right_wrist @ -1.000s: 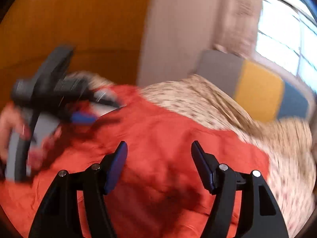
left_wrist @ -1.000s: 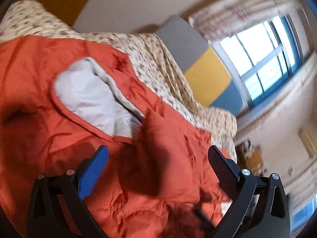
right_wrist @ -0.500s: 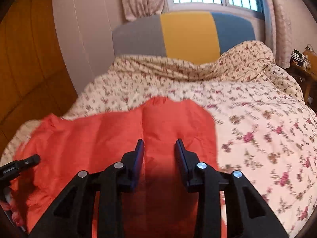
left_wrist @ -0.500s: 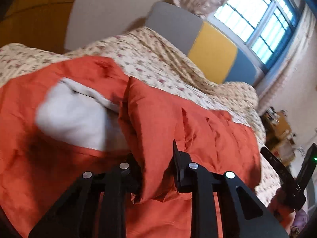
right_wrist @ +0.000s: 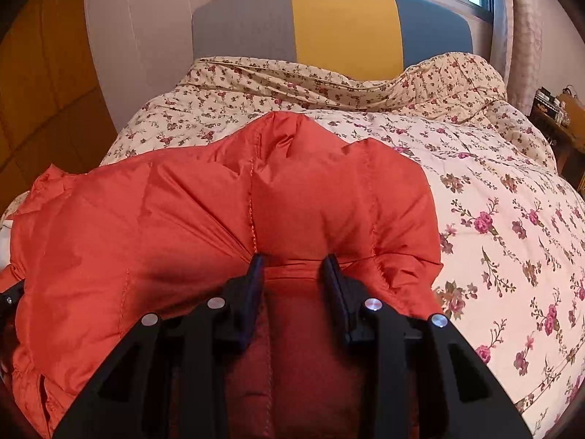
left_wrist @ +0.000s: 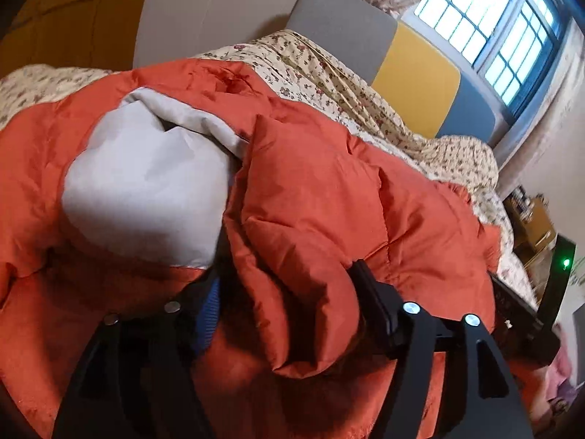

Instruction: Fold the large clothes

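Our left tool point(left_wrist: 289, 292) holds a thick fold of the orange jacket point(left_wrist: 321, 197) between its fingers, which stand fairly wide around the bulky padding. Our right tool point(right_wrist: 292, 267) is clamped narrow on the jacket's edge point(right_wrist: 226, 205), puckering the cloth at a seam. The jacket lies spread on the bed's flowered quilt point(right_wrist: 493, 201), its grey lining point(left_wrist: 146, 190) showing. Beyond stands the grey, yellow and blue headboard point(right_wrist: 340, 22), under a window point(left_wrist: 501, 33).
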### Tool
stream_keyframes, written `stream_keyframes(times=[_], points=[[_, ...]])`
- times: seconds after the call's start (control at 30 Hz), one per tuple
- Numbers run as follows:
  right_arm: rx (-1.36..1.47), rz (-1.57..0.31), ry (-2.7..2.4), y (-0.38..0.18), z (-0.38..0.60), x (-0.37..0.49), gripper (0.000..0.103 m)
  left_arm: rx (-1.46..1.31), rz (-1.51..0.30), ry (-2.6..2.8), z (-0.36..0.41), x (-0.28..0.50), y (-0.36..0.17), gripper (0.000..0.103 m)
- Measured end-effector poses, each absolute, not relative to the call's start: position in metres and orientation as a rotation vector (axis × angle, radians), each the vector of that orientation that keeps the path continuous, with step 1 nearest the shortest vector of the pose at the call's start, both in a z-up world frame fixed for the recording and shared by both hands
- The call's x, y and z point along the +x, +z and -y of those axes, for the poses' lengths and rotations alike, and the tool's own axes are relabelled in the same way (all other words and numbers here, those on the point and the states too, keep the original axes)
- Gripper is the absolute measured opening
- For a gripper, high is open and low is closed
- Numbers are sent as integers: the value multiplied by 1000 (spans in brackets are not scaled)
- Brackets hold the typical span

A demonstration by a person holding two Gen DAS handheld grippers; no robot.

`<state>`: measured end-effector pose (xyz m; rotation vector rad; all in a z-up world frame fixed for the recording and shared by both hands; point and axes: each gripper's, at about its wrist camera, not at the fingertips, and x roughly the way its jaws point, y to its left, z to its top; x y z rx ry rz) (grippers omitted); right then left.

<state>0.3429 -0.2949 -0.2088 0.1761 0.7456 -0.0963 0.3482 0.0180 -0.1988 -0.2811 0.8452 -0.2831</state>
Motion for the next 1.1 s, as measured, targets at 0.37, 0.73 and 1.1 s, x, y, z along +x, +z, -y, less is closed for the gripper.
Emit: stream_keyframes(times=[0.37, 0.73, 1.1], points=[[172, -651, 62, -180, 280, 294, 42, -291, -826, -239, -33, 330, -194, 74], [137, -751, 39, -198, 270, 317, 43, -433, -772, -98, -87, 289, -179, 89], [132, -746, 32, -201, 270, 314, 45, -511, -668, 141, -179, 232, -151, 94]])
